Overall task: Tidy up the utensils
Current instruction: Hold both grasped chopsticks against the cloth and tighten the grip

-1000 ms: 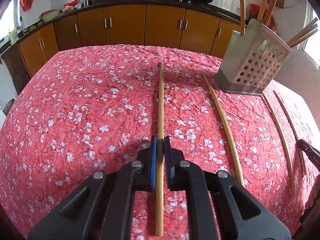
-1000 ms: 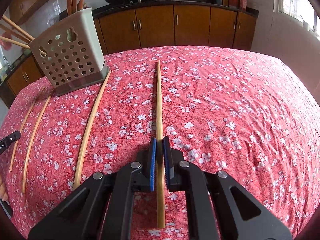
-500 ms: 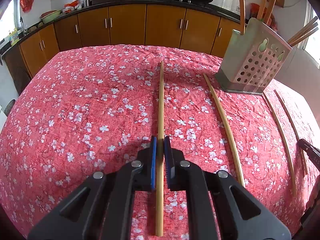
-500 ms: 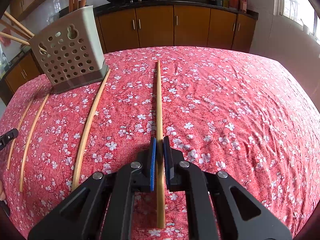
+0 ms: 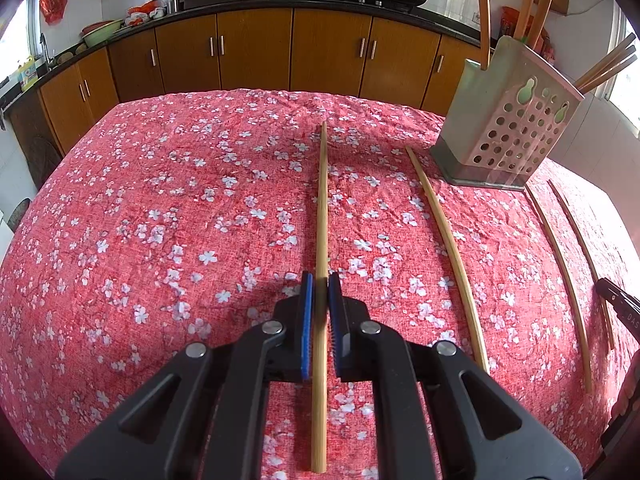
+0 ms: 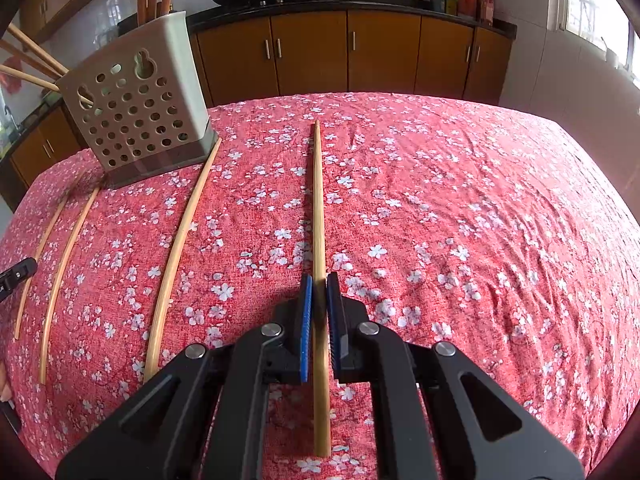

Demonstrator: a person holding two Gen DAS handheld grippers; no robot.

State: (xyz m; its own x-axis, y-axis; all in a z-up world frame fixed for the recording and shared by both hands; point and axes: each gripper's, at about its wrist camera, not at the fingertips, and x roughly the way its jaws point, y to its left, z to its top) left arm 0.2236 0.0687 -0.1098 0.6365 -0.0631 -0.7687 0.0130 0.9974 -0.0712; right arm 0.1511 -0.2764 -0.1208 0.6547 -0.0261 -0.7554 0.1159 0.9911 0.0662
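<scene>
- Two grippers, each nearly closed on its own bamboo chopstick: the left gripper (image 5: 319,280) pinches one chopstick (image 5: 322,208) between its blue pads, and the right gripper (image 6: 318,280) pinches another chopstick (image 6: 318,208) the same way.
- Each held stick runs straight ahead from the jaws, its far tip out over the cloth and its near end behind the pads.
- Three more sticks lie loose on the red flowered tablecloth (image 5: 160,220) between the two grippers; the nearest loose stick (image 5: 448,248) lies just right of the left gripper's own.
- In the right wrist view, that group lies left of the held stick, and the closest loose one (image 6: 176,256) has its far end touching the holder's base.
- A perforated utensil holder (image 5: 508,128) stands upright on the cloth beyond the loose sticks, with several chopsticks and wooden utensils standing in it.
- Brown kitchen cabinets (image 5: 256,56) line the wall behind the table, with two dark pans on the counter.
</scene>
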